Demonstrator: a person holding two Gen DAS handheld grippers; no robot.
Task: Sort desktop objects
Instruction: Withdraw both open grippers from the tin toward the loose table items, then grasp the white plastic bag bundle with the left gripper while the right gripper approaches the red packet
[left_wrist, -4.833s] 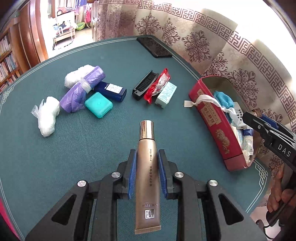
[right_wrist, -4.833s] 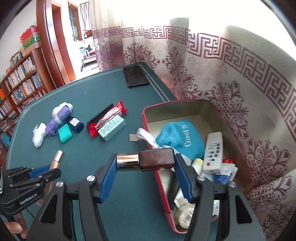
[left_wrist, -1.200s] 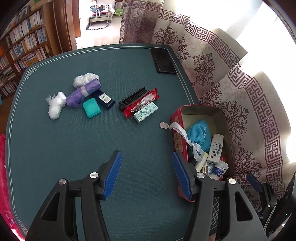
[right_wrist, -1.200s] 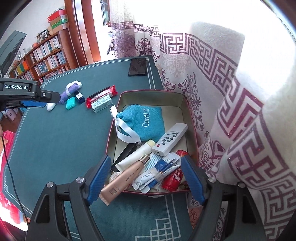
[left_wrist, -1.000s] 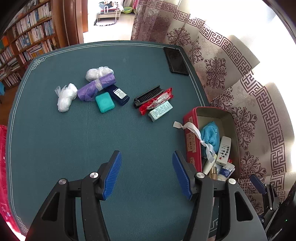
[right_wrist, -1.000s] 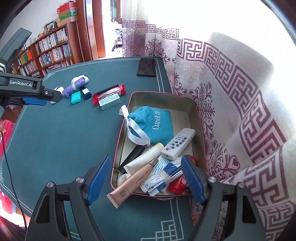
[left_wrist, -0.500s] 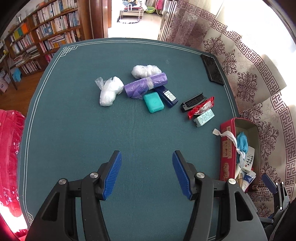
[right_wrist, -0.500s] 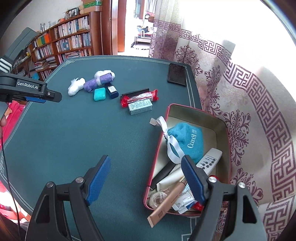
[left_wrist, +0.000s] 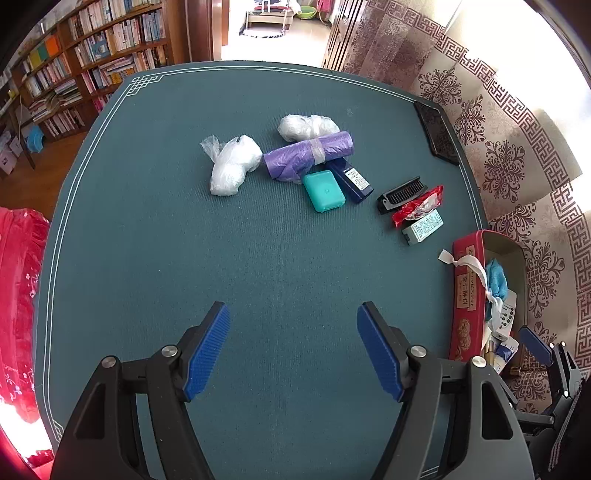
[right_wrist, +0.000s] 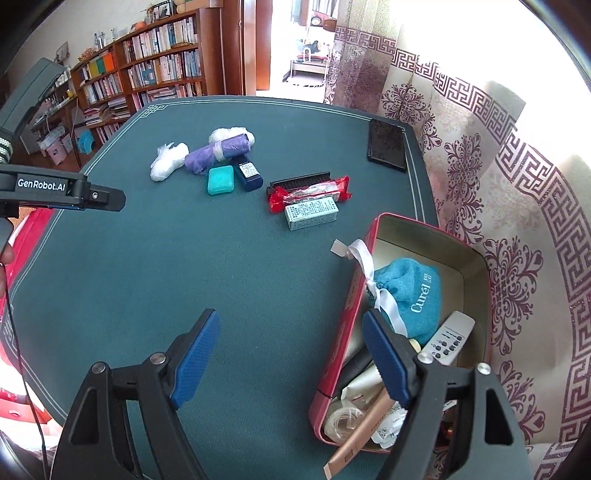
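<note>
Room: bookshelves (right_wrist: 155, 74) line the far wall, and patterned curtains (right_wrist: 498, 155) hang along the table's right side.
Surface: green felt table (left_wrist: 184, 258) with a white border line.
Container: red tin box (right_wrist: 476, 258), open at the top, standing at the table's right edge near the curtains.
Box contents: teal drawstring pouch (right_wrist: 417, 295) with a white ribbon (right_wrist: 362, 258) trailing over the rim; white remote control (right_wrist: 448, 341) just beside the pouch; beige tube (right_wrist: 364, 434) leaning out over the near rim; a roll of clear tape (right_wrist: 341, 419) in the near corner; white sachets and other small things underneath, too jumbled to name.
Still on the table, far group: two white plastic bundles (left_wrist: 231, 164), purple bag roll (left_wrist: 308, 155), teal case (left_wrist: 324, 192), dark blue box (left_wrist: 352, 179), all touching or just beside one another.
Still on the table, nearer the box: black comb (left_wrist: 402, 192), red wrapper (left_wrist: 419, 206) and pale green carton (left_wrist: 423, 227), lying side by side.
Far corner: black phone (right_wrist: 386, 146), well apart from the rest.
Left gripper (left_wrist: 293, 347): jaws have just been opening and stand wide apart above bare felt, nothing between them.
Right gripper (right_wrist: 290, 356): jaws spread wide, empty; its right finger shows over the box's near end, the left one over felt.
</note>
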